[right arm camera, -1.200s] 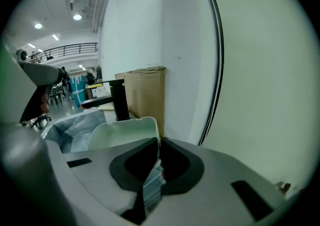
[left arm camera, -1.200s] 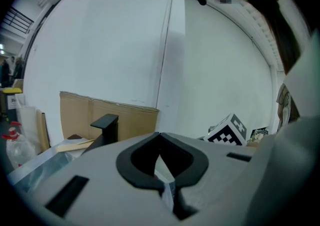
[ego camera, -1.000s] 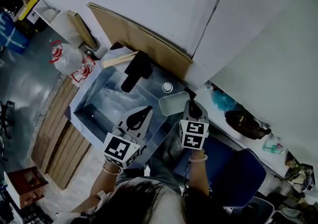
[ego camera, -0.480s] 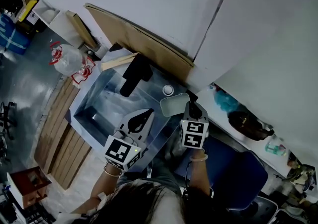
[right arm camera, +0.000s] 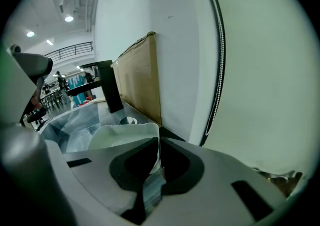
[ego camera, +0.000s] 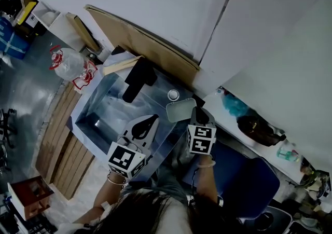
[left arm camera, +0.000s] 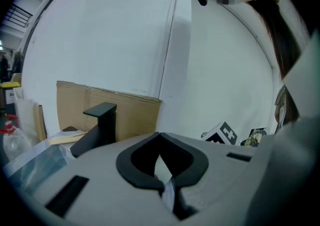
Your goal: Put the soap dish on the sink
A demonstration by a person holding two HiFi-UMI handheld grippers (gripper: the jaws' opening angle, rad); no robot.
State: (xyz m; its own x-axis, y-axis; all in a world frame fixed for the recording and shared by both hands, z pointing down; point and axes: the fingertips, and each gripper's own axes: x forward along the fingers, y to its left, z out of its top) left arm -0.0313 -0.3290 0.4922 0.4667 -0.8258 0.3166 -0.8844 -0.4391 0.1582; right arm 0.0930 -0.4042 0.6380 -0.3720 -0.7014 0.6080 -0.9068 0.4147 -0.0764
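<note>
The soap dish [ego camera: 180,109] is at the back-right corner of the sink [ego camera: 83,124], not far from the faucet [ego camera: 136,78]. The right gripper [ego camera: 195,117] pinches its thin near rim. The left gripper [ego camera: 150,120] has its jaws together w/ nothing between. Risk: an edge-only grip, so the dish may tilt or slide into the basin if let go before it sits flat.

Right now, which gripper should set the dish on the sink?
Right. The right gripper is shut on the dish, which hangs at the rim of the sink. The left gripper is shut on nothing.
</note>
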